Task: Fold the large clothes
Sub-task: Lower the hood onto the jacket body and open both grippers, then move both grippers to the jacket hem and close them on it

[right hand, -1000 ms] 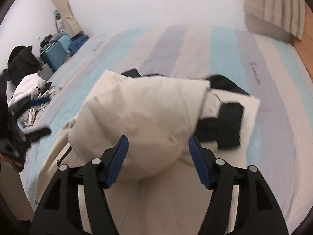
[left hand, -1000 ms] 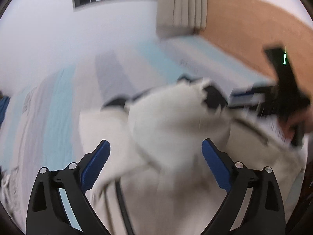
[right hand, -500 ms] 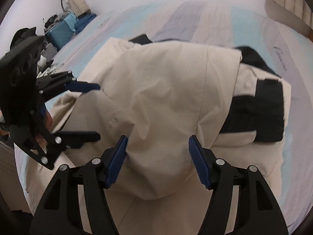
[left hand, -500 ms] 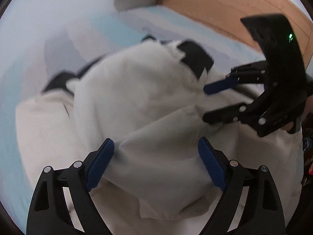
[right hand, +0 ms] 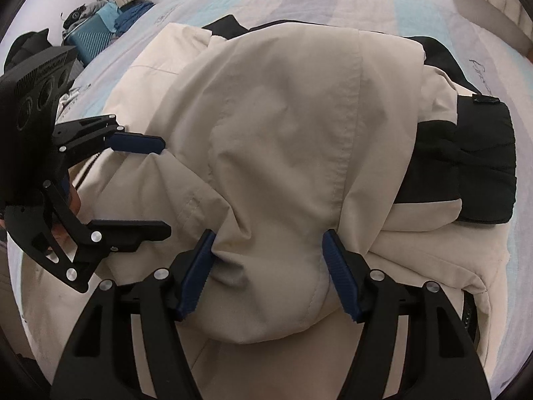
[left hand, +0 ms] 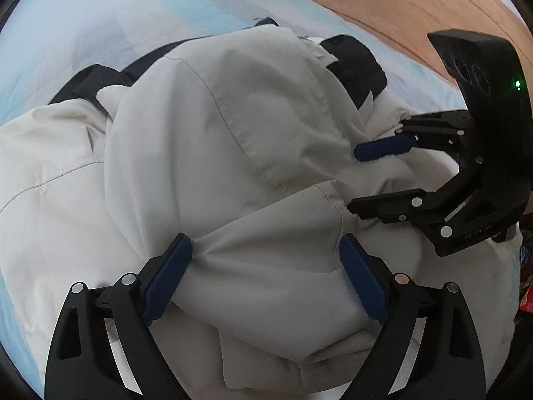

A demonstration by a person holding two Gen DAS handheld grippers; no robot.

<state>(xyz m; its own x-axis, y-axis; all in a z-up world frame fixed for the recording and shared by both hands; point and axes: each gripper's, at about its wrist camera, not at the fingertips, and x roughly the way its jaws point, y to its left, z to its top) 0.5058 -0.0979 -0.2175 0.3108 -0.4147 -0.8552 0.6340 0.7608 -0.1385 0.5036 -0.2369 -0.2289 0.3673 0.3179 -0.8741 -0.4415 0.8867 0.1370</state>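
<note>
A cream jacket with black panels lies folded over on the striped bed. The left gripper and the right gripper each pinch a wide bunch of its fabric, seemingly firmly. A blue suitcase stands beyond the bed's far corner.

Both wrist views look steeply down, close over the same cream jacket, side by side.
</note>
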